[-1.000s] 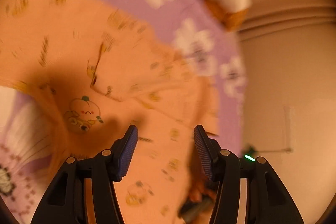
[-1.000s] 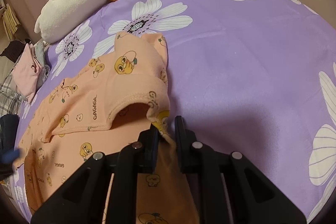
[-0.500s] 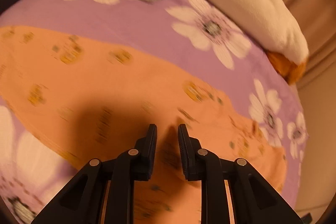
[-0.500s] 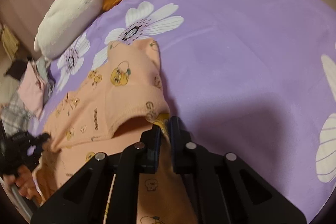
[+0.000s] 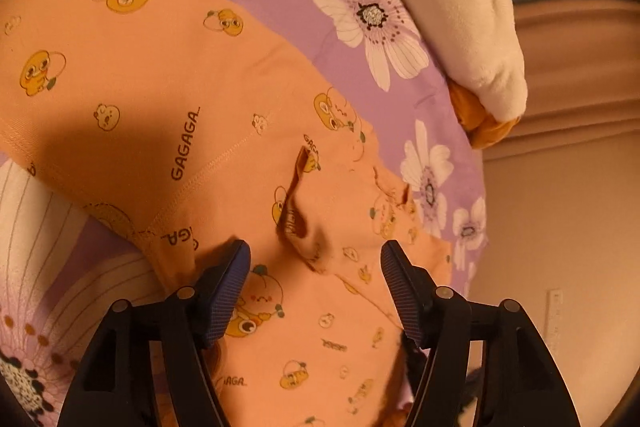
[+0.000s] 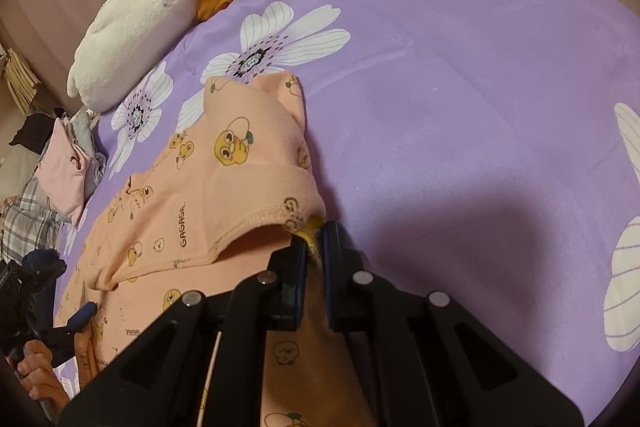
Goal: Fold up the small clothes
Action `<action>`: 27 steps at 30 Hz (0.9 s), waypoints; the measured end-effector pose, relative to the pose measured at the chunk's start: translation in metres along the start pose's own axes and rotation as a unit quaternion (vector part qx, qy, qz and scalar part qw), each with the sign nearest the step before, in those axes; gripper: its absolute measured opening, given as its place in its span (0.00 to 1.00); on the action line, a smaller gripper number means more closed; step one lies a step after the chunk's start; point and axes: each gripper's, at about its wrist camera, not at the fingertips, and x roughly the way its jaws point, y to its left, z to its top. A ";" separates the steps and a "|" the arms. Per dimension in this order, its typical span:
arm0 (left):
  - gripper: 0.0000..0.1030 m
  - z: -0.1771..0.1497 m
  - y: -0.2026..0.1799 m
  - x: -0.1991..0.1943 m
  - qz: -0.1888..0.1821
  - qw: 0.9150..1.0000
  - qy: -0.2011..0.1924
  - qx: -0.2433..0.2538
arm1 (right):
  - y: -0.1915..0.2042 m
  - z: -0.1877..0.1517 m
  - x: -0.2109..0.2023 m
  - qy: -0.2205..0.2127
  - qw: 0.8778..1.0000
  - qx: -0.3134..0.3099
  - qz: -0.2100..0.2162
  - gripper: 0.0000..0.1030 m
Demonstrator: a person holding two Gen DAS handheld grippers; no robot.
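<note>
Surface: purple bedspread [image 6: 460, 115] printed with white flowers; it carries all items.
Right gripper [image 6: 314, 247]: nearest; jaws clamped on a raised fold of the orange garment [image 5: 168, 99].
Left gripper [image 5: 316, 255]: jaws have just been opening; they stand wide, nothing pinched, cloth directly beneath.
Garment position: spread flat toward the bedspread's left edge, long axis running from the left gripper toward the right gripper.
Judgement: left gripper is nearer the free end.
Print: "GAGAGA", cartoon ducks.
Far edge: white plush toy [image 6: 140, 15].
</note>
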 end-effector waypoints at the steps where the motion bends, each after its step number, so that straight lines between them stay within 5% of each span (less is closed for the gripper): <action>1: 0.64 0.000 -0.003 0.004 -0.003 1.000 -0.003 0.006 | -0.001 0.000 0.000 0.001 1.000 0.001 0.002 0.05; 7: 0.64 0.001 -0.013 0.031 -0.004 1.000 -0.011 0.014 | -0.002 0.000 0.001 0.000 1.000 0.004 0.007 0.05; 12: 0.43 0.003 -0.019 0.064 -0.106 0.990 0.083 -0.028 | 0.001 0.000 0.002 -0.004 1.000 -0.003 0.002 0.05; 15: 0.18 -0.002 -0.036 0.079 -0.013 0.998 0.049 0.037 | 0.000 0.000 0.002 -0.006 1.000 -0.002 0.004 0.05; 17: 0.08 -0.002 -0.037 0.081 0.017 0.998 0.032 0.043 | -0.002 0.000 0.002 -0.007 1.000 0.003 0.009 0.05; 20: 0.06 0.004 -0.042 0.066 0.051 0.997 -0.017 0.057 | -0.006 0.003 0.003 -0.011 1.000 0.022 0.017 0.04; 24: 0.06 0.011 -0.055 0.038 0.136 0.975 -0.101 0.144 | -0.004 0.004 0.004 -0.016 1.000 0.022 0.005 0.01; 27: 0.06 0.018 -0.040 0.031 0.134 0.975 -0.099 0.146 | -0.003 0.003 0.003 -0.016 1.000 0.023 -0.001 0.01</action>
